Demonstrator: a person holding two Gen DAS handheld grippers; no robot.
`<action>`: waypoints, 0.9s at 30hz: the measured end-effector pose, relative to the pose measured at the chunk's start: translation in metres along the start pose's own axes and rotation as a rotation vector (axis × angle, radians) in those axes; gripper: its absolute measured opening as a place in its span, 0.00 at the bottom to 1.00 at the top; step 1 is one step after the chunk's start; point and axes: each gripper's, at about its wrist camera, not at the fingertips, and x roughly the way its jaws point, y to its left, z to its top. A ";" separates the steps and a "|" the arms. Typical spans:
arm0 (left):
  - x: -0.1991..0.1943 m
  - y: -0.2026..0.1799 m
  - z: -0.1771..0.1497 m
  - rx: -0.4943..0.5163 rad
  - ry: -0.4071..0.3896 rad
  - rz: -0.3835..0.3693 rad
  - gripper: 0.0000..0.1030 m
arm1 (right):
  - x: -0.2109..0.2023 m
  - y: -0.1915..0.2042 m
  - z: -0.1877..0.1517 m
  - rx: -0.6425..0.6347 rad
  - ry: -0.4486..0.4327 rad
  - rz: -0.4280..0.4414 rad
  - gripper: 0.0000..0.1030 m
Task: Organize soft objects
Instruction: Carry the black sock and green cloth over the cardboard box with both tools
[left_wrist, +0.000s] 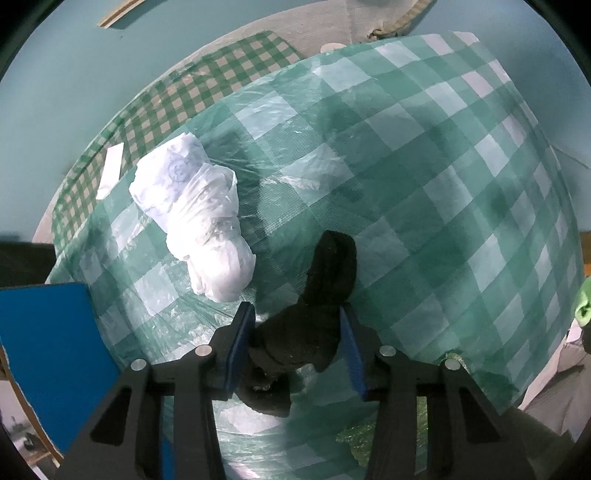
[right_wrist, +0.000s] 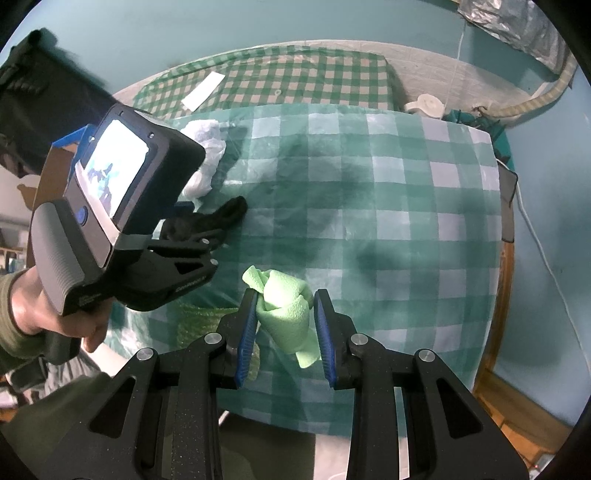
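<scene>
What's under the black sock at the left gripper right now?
The black sock lies on the green checked plastic sheet, between the left gripper pads. Clear plastic shows around it. Anything directly beneath the bunched end near the pads is covered by the sock itself.

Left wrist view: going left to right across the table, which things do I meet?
Flat blue box → crumpled white plastic bag → dark black sock between the left tool's pads → bright green cloth at the right edge.

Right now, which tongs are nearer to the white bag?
Left. The left tongs stand around the black cloth just beside the white bag; the right tongs, holding the green cloth, are farther away.
</scene>
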 end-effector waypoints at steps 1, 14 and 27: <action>-0.001 0.001 0.000 -0.006 -0.004 -0.004 0.44 | 0.000 0.000 0.000 0.000 -0.001 0.000 0.28; -0.036 0.009 -0.010 -0.050 -0.071 -0.006 0.43 | -0.009 0.002 0.006 -0.011 -0.026 0.008 0.28; -0.086 0.034 -0.040 -0.134 -0.125 0.010 0.43 | -0.022 0.024 0.018 -0.059 -0.049 0.014 0.28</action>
